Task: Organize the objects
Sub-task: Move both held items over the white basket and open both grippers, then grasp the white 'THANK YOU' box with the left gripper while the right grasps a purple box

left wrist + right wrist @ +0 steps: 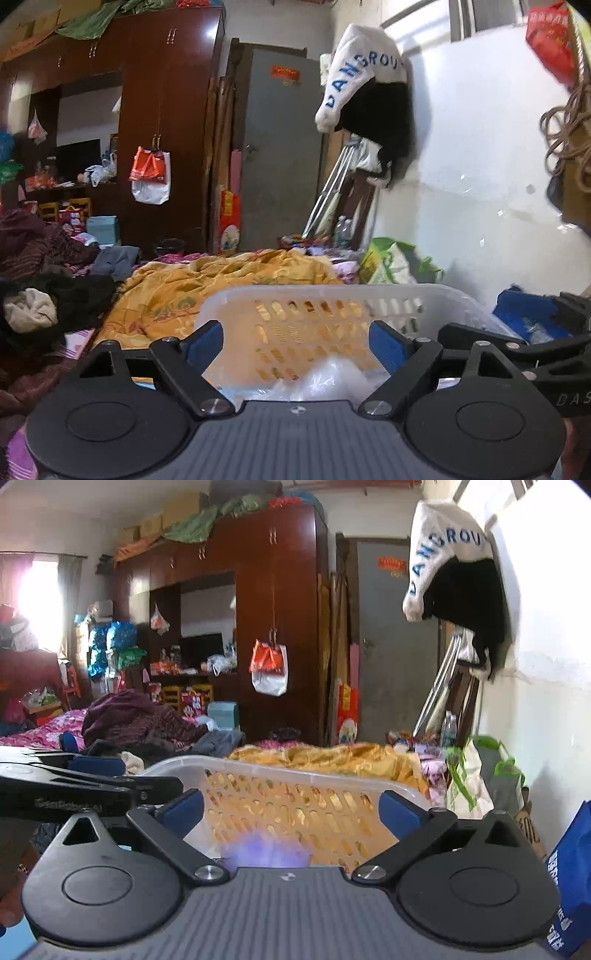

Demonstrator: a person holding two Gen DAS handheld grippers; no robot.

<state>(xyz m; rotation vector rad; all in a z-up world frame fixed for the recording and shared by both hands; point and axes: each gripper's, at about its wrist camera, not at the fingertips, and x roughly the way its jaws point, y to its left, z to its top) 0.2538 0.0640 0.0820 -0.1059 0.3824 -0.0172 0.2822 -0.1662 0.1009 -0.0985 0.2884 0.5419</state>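
Observation:
A white slotted plastic basket (332, 299) stands on the bed right in front of both grippers; it also shows in the right wrist view (280, 775). My left gripper (295, 343) is open, its blue pads spread over the basket's near side, nothing between them. Clear crumpled plastic (332, 376) lies in the basket just ahead of it. My right gripper (291, 810) is open and empty over the basket's near rim. A blurred bluish-white thing (266, 853) sits low in the basket. The right gripper's body shows at the left wrist view's right edge (517, 343).
A yellow quilt (207, 280) lies beyond the basket. Dark clothes (48, 295) are piled at left. A green and white bag (391, 262) and a blue bag (572, 867) stand by the white wall at right. A brown wardrobe (162, 110) and a grey door (280, 147) are at the back.

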